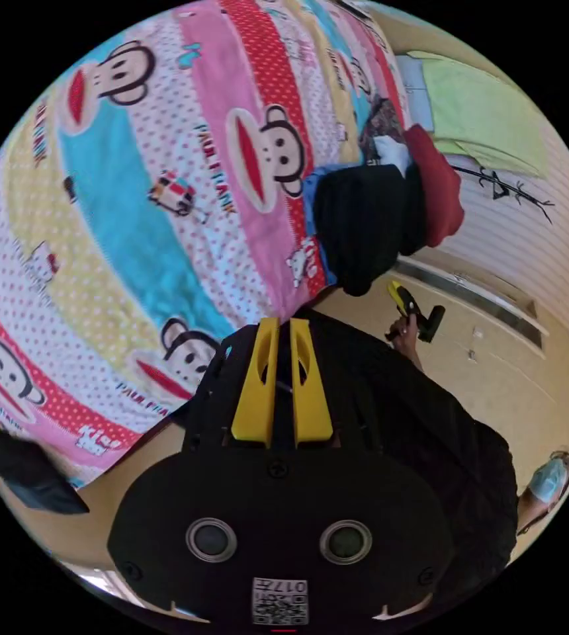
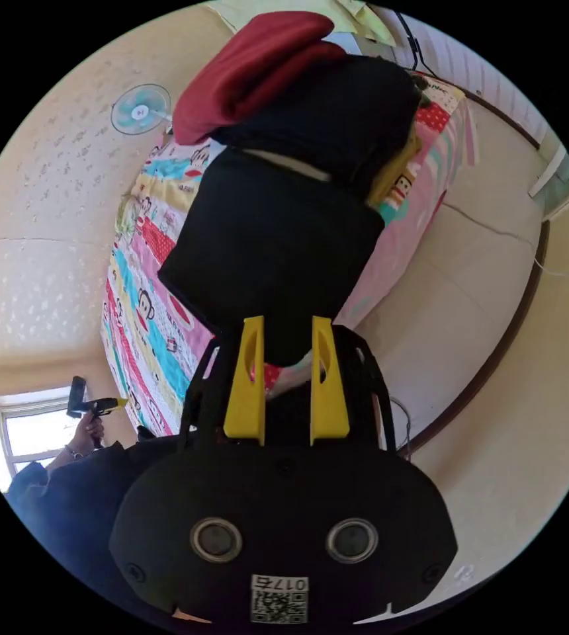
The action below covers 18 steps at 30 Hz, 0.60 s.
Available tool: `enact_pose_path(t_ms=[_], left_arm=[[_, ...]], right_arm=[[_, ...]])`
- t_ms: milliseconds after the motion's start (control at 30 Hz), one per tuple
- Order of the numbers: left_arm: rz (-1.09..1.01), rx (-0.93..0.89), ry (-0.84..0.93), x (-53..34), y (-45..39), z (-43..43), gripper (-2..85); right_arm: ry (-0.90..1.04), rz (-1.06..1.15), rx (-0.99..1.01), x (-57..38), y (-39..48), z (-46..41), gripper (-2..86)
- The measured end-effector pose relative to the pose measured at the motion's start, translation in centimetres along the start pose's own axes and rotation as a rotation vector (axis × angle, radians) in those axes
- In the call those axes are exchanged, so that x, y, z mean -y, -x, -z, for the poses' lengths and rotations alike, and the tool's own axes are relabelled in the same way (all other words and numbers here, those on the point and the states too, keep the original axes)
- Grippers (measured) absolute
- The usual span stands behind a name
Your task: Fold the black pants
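Yellow jaws of the left gripper sit nearly together, a thin slit between them, nothing pinched; behind them, the person's dark top. At 2 o'clock from them, the right gripper shows, held in a hand. Cartoon-print bedspread spans 9 to 12 o'clock. Folded black pants lie at its edge, 1 o'clock, beside a red garment.

Right gripper's jaws stand parted, empty, the black pants just past their tips at 12 o'clock. Left gripper at 8 o'clock.
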<state>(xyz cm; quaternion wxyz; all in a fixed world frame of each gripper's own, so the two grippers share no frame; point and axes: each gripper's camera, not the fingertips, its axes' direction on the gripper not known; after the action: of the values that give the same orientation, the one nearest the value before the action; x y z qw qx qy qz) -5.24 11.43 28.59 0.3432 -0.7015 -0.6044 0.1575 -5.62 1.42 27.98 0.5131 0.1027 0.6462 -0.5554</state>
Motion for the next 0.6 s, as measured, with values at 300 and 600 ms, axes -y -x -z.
enact_pose_path(t_ms=[300, 600], left_arm=[[-0.005, 0.112, 0.243, 6.2, -6.3, -19.5, -0.3], [0.173, 0.510, 0.135, -3.3, 4.1, -25.4, -1.0]], right_arm=[[0.053, 0.198, -0.030, 10.7, -4.2, -7.1, 11.3], [0.107, 0.561, 0.085, 11.9, 3.2, -11.0, 5.7]])
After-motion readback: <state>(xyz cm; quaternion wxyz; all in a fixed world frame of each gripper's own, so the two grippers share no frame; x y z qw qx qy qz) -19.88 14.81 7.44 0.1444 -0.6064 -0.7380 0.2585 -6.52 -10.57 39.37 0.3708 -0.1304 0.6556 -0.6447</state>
